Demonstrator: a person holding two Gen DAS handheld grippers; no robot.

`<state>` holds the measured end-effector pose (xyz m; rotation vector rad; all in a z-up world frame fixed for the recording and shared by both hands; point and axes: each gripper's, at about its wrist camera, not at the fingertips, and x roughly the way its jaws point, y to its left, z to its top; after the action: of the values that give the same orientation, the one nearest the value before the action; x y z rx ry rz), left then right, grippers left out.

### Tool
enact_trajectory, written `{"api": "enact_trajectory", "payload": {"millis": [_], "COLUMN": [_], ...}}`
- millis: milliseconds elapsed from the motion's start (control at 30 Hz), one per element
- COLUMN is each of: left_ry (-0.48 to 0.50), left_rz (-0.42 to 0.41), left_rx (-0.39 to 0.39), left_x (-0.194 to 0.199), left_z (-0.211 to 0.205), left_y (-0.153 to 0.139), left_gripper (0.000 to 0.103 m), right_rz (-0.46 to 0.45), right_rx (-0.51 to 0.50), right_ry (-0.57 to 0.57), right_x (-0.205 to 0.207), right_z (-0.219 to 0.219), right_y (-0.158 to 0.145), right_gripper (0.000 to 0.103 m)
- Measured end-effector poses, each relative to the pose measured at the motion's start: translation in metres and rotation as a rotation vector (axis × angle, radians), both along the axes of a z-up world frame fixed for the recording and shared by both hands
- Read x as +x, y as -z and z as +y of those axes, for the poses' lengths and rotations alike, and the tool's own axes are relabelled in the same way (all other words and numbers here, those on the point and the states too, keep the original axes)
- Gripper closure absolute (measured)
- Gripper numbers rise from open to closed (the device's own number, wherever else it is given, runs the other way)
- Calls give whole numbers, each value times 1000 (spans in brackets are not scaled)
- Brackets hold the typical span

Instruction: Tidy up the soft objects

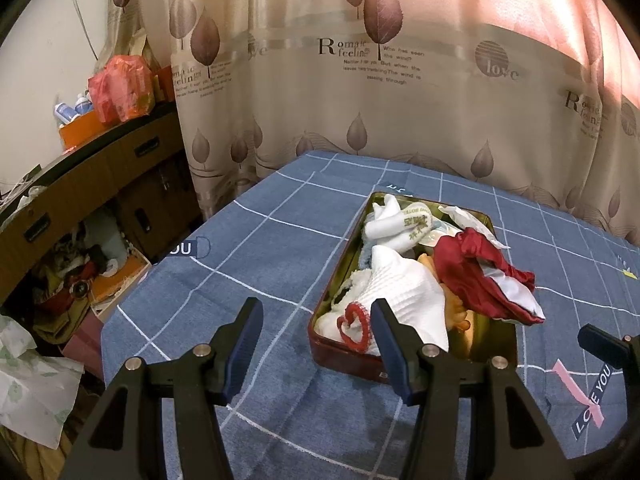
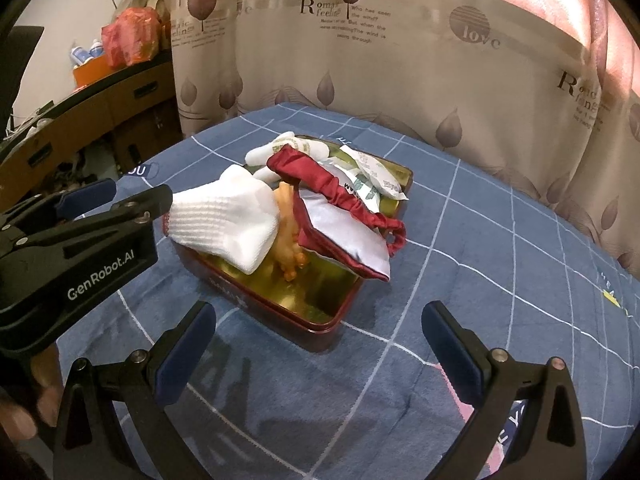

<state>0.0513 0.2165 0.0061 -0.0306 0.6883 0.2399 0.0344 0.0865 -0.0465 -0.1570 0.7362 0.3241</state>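
Left wrist view: red tin (image 1: pixel 408 364) just ahead and right of the left claw (image 1: pixel 316 348), packed with soft things, so most of the sorting looks done. White sock (image 1: pixel 404 300) draped over the near rim, its red-edged cuff right by the right-hand finger but not pinched; claw spread wide, nothing held. Red and grey pouch (image 1: pixel 484 280) spilling over the far right rim, still needing a tuck inside, by the look of it. White slippers (image 1: pixel 400 224) and paper packets (image 2: pixel 372 180) farther in; orange toy (image 2: pixel 286 240) wedged between sock and pouch. Right wrist view: right claw (image 2: pixel 320 350) hanging short of the tin's near corner, likewise released and empty, with bare gold floor (image 2: pixel 316 284) showing straight ahead. Probably only neatening left, perhaps closing up, though no lid in sight. Underneath, a blue checked cloth (image 1: pixel 256 240), slightly rumpled. Beyond, a leaf-print curtain (image 1: pixel 360 80); off to the left, a wooden cabinet (image 1: pixel 80 184) with a red bag (image 1: pixel 120 88) on top and clutter below.
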Motion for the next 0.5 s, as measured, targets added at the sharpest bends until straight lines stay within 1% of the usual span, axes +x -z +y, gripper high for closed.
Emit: {"api": "enact_trajectory", "payload": {"millis": [500], "left_ry": [-3], "left_rz": [-1], "left_rx": [0], "left_x": [0], "left_z": [0], "left_y": [0], "left_gripper": [46], "right_rz": [18], "right_rx": [5], "right_ry": [-5], "right_x": [1], "right_z": [3], "right_y": [2], "right_gripper": [1]}}
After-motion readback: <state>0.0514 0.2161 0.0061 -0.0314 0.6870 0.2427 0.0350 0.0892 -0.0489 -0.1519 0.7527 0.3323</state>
